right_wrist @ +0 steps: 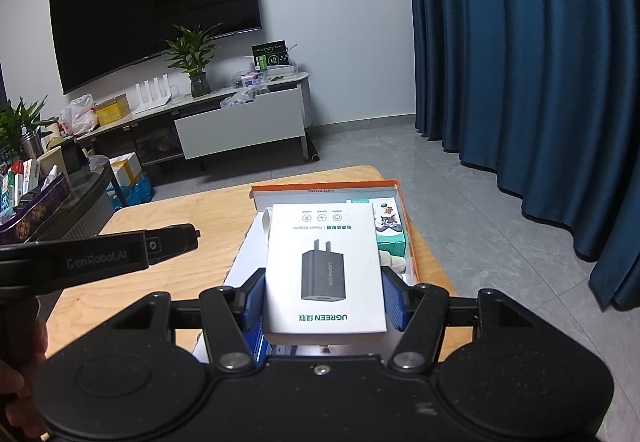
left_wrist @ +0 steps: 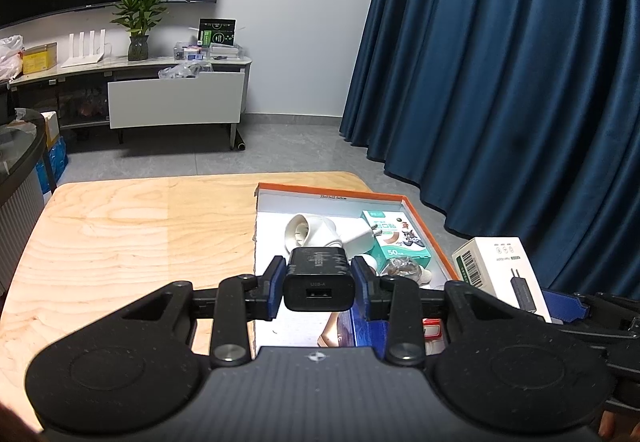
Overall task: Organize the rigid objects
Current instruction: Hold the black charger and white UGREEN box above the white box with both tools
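- Left gripper: clenched on one black USB charger, blue pads on its two side faces, socket end facing the camera; held above the near left part of the orange-rimmed tray.
- Right gripper: clenched on one white power adapter box, pads on its long side edges, printed face up; held above the near part of the same tray.
- Charger, judged: light, stiff, smooth moulded shell, likely somewhat slippery; flat parallel sides best for the pads, as now; plug prongs not visible, so best avoided as a hold.
- Adapter box, judged: light cardboard, rigid enough yet crushable under hard squeeze; best taken across the narrow width near the middle, as now, to limit tilting.
- Tray: one, on the right part of the wooden surface, reaching toward its far edge.
- Tray contents, counted in the left wrist view: one white round-barrelled device, one white plug adapter, one teal-and-white carton marked 50, one small clear-wrapped item; a printed sheet on the tray floor at the near end.
- Further items under the box hidden in the right wrist view; total in tray uncertain.
- Left part of surface: bare wood.
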A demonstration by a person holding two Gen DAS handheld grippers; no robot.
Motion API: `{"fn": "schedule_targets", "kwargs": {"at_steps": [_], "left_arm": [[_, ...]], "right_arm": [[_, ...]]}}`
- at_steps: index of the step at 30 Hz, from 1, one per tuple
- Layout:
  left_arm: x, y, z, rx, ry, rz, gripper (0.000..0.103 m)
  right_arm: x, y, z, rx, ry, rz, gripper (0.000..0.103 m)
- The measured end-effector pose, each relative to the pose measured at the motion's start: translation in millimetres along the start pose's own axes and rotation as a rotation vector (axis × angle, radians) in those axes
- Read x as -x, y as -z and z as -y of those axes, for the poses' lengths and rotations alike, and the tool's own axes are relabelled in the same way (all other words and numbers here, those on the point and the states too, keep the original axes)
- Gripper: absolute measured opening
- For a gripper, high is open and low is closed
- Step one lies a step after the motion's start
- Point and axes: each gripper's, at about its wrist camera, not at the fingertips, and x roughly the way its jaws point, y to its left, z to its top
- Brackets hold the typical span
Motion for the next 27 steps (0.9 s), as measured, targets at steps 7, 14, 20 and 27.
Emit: {"fn": "schedule_targets", "kwargs": {"at_steps": [7, 14, 20, 27], "left_arm": [[-1.0, 0.1, -0.8, 0.001, 0.001, -0.004, 0.036], [-3.9, 0.1, -2.3, 0.004, 0.002, -0.013, 0.036], [-10.6, 0.7, -3.8, 0.004, 0.001, -0.028, 0.036], [-25.0, -0.9, -4.5, -0.007, 0.013, -0.045, 0.036]], "right_arm": [[-1.6, 1.2, -1.5, 0.002, -0.001, -0.004, 0.07], [-5.9, 0.2, 1.6, 0.003, -0.004, -0.013, 0.07], [-13.3, 1.7, 7.4, -0.001, -0.003, -0.03, 0.07], [-29.7, 0.7, 15.5, -0.009, 0.008, -0.055, 0.07]]}}
